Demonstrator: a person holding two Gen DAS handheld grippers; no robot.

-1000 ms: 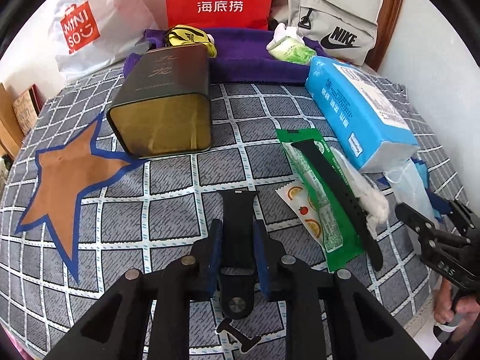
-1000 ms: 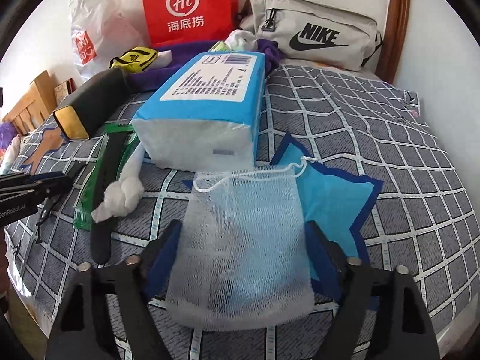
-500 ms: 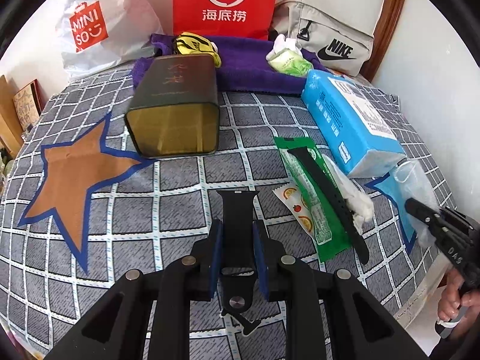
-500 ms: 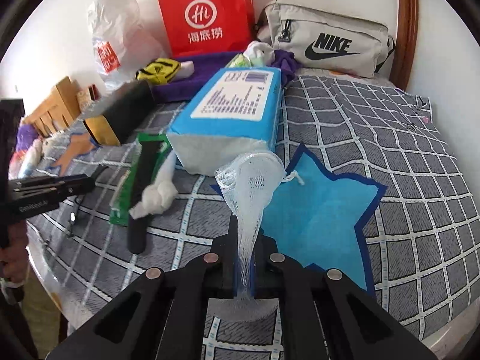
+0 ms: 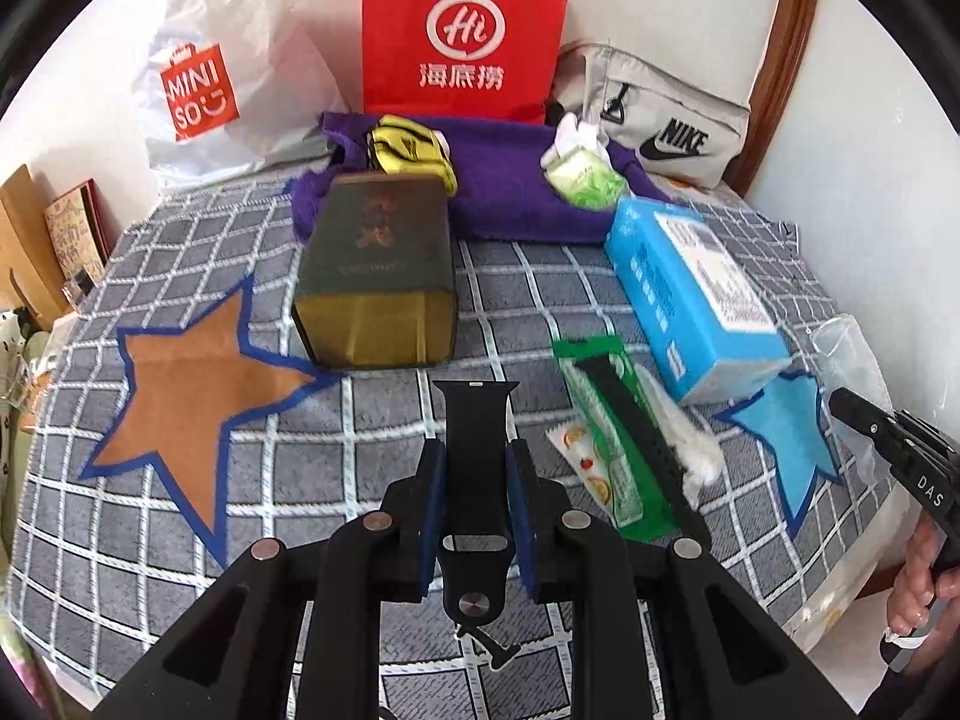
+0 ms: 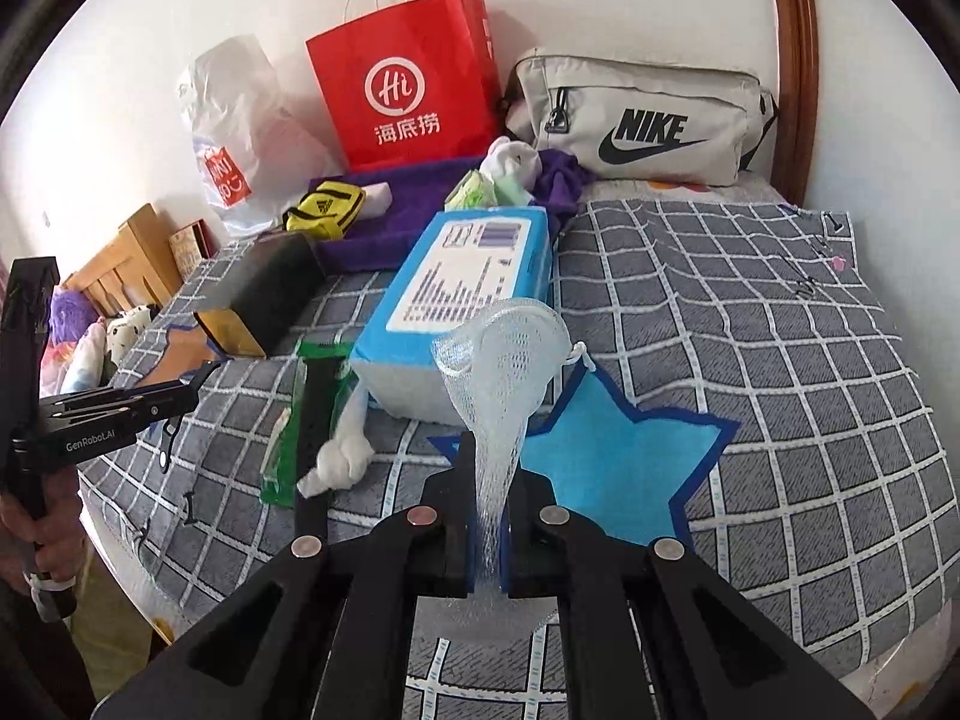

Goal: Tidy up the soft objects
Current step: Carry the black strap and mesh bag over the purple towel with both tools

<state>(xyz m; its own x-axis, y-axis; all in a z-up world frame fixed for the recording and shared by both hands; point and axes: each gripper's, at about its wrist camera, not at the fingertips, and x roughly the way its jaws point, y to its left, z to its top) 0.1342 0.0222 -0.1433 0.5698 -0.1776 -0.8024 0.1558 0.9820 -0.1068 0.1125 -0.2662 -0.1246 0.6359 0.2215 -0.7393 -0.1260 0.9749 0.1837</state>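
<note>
My left gripper (image 5: 474, 468) is shut on a black watch strap (image 5: 477, 426), held off the checked bed cover (image 5: 384, 438) to the right of the brown star patch (image 5: 180, 396). The strap's buckle end hangs below the pads. My right gripper (image 6: 487, 468) is shut on a white mesh bag (image 6: 504, 354), which stands up bunched between the pads above the blue star patch (image 6: 618, 456). The right gripper (image 5: 840, 402) also shows at the edge of the left wrist view with the mesh bag (image 5: 852, 354). The left gripper (image 6: 198, 381) shows at the left of the right wrist view.
A dark tin box (image 5: 378, 276) lies behind the strap. A blue tissue pack (image 5: 690, 294), a green packet (image 5: 606, 414) with a second black strap, and a knotted white cloth (image 6: 342, 456) lie mid-bed. At the back: purple towel (image 5: 510, 186), red bag (image 5: 462, 30), grey Nike pouch (image 6: 636, 114).
The right gripper shut on the mesh bag, which lay flat, and lifted it up bunched. The left gripper rose with the strap; both views show the bed from higher up.
</note>
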